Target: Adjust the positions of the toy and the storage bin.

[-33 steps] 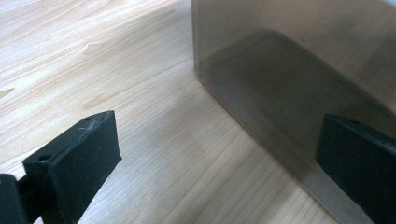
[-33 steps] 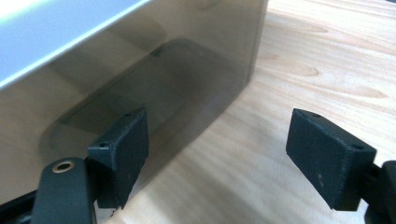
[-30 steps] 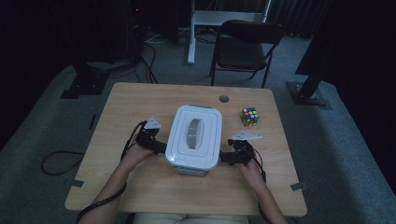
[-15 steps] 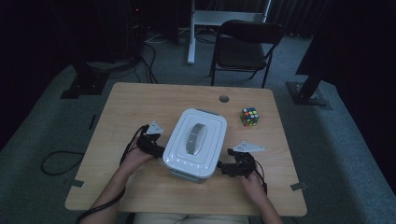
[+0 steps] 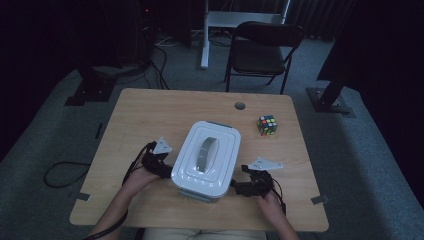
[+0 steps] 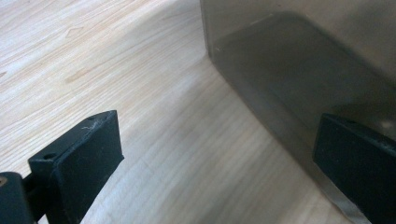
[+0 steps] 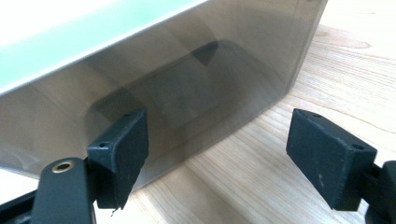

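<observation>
- The left gripper (image 5: 161,165) lies at about 9 o'clock of the white container (image 5: 206,159), just beside its left wall, and the person's left hand (image 5: 136,178) holds it.
- In the left gripper view its two black jaws stand wide apart with nothing between them; bare wood is under them, and the container's grey translucent wall (image 6: 299,70) is at the right, close to the right jaw.
- The container stands near the middle of the tabletop (image 5: 150,110), a little toward the person, with its white lid (image 5: 210,145) on and a grey handle (image 5: 207,151) on top.
- The right gripper (image 5: 239,188) is at about 4 o'clock of the container, near its front corner, held by the right hand (image 5: 270,202).
- In the right gripper view the jaws are also spread open and hold nothing; the container wall (image 7: 177,79) is just ahead of them.
- A colour puzzle cube (image 5: 267,125) sits at about 2 o'clock of the container, well apart.
</observation>
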A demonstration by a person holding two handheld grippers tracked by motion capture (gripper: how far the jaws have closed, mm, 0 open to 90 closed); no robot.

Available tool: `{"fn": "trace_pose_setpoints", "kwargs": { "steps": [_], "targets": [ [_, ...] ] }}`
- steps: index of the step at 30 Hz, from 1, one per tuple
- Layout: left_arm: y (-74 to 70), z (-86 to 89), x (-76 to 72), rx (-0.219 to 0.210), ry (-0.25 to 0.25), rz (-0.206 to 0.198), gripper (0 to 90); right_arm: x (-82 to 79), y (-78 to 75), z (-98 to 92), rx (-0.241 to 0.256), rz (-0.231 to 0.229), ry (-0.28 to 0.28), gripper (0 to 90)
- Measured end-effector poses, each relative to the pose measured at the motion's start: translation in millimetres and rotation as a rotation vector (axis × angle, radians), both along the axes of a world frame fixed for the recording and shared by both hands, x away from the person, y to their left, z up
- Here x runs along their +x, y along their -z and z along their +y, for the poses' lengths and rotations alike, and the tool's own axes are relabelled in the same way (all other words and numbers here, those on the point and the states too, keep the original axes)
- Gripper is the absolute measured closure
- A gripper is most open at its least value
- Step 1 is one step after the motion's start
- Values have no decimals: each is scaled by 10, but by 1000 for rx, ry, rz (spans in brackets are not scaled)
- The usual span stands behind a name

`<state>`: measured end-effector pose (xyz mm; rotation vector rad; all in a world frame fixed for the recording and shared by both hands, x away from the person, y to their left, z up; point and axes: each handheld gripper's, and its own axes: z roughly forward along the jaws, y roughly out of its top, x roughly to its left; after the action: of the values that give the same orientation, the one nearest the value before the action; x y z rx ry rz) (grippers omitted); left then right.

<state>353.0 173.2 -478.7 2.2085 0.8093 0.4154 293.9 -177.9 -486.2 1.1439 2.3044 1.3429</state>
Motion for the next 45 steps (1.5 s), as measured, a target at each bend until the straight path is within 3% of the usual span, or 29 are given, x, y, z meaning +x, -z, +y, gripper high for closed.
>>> {"fn": "trace_pose_setpoints", "kwargs": {
  "steps": [4,8,17,22,24,25,27,29,31,35,40,43,45],
  "targets": [
    [-4,16,-76,-15,0,-5,20,-26,27,-19,17,16,4,206],
    [29,57,-131,-58,-10,14,20,-63,29,-4,0,17,-6,206],
    [-10,130,-243,-68,-18,-3,20,-150,21,50,2,27,-50,205],
    [-4,140,-254,-69,-16,-4,19,-164,25,52,4,29,-48,202],
    [14,162,-247,-80,-10,-8,18,-170,35,38,4,17,-49,191],
    [49,187,-237,-113,-10,6,17,-152,61,18,7,17,-59,166],
    [80,201,-237,-114,-16,11,17,-140,69,8,11,13,-63,166],
    [149,249,-238,-115,-22,36,17,-105,83,-46,-2,-37,-34,160],
    [171,279,-239,-116,-28,48,17,-59,97,-101,-26,-51,-6,139],
    [205,409,-256,-112,-54,51,17,30,108,-261,-11,-58,49,131],
    [241,508,-265,-105,-84,55,17,113,101,-400,-11,-59,67,135],
    [271,607,-290,-100,-109,67,17,188,71,-504,17,-62,110,128],
    [287,649,-302,-98,-124,70,17,229,57,-540,3,-67,124,120]
  ]
}}
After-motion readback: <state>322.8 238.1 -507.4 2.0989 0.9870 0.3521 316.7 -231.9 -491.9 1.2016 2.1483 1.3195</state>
